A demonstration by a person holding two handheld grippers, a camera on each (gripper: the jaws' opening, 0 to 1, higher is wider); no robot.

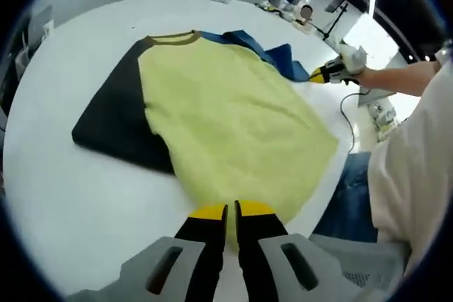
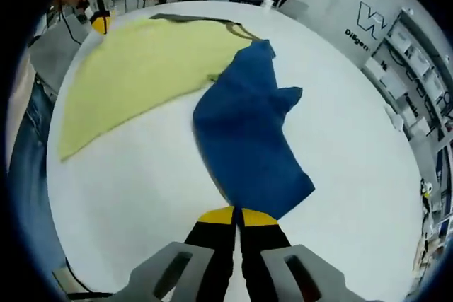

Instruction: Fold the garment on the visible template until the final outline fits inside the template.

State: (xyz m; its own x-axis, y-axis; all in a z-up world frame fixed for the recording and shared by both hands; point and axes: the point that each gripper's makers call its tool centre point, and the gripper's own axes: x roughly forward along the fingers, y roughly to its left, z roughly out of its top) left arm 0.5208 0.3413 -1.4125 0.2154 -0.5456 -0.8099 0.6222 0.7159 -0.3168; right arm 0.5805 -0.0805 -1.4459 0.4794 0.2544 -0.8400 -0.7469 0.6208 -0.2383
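A T-shirt lies spread flat on the white table (image 1: 85, 196), with a pale yellow body (image 1: 233, 118), a dark sleeve (image 1: 117, 118) and a blue sleeve (image 1: 283, 54). My left gripper (image 1: 231, 210) is shut on the yellow hem at the near edge. In the right gripper view the blue sleeve (image 2: 244, 139) stretches away from the yellow body (image 2: 134, 68), and my right gripper (image 2: 237, 216) is shut on the sleeve's end. The right gripper (image 1: 320, 73), held by a hand, shows at the blue sleeve's tip. The left gripper (image 2: 101, 22) shows at the far hem.
The person's white top (image 1: 410, 167) and jeans (image 1: 350, 203) are at the table's right edge. A cable (image 1: 347, 114) hangs off that edge. Shelves (image 2: 417, 83) and desks stand beyond the table.
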